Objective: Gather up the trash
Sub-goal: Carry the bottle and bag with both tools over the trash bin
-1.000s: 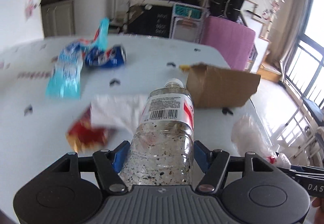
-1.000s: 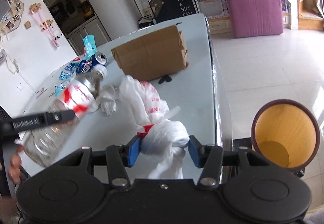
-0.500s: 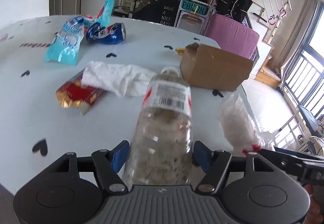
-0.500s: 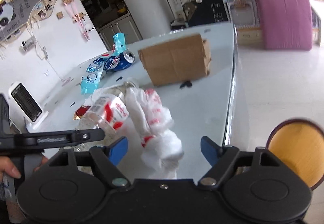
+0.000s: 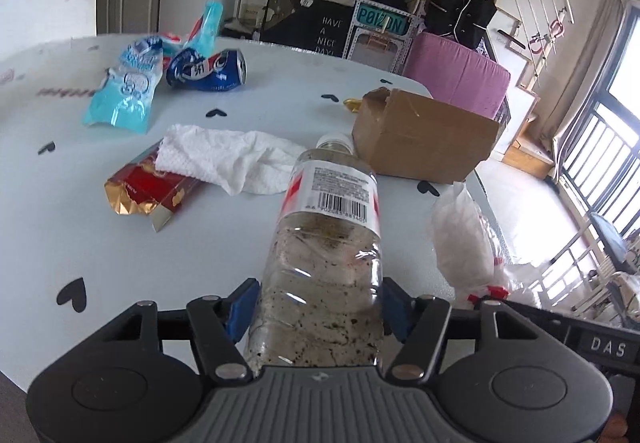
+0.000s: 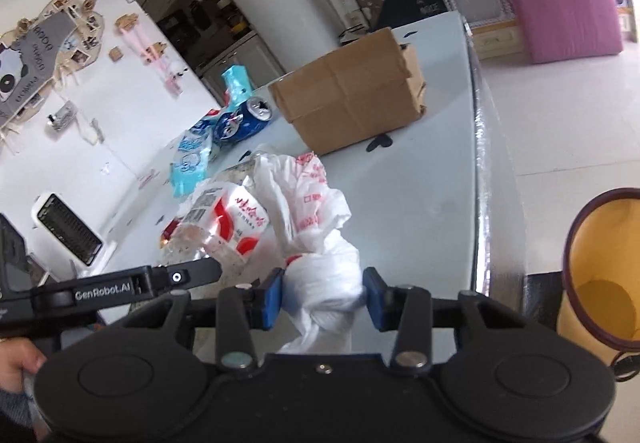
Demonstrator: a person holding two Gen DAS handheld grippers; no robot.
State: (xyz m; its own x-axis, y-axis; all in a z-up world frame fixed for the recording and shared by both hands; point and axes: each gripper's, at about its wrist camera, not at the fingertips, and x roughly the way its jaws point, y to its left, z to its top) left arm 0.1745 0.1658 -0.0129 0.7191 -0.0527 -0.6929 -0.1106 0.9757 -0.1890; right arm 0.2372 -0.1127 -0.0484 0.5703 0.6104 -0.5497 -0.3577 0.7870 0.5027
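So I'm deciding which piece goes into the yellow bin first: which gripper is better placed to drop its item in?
Probably the right gripper: its white plastic bag is clamped, and the yellow bin stands just beside it past the table edge. The left gripper, holding the bottle, is farther off.

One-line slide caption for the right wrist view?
Right gripper closing on knotted white plastic bag at the table edge, yellow bin alongside.

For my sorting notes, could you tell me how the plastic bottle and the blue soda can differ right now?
The plastic bottle is clear, speckled inside and held in the left claw; the blue soda can is opaque and lies untouched, farther back on the table. The bottle is capped; the can's top is open. Both lie on their sides.
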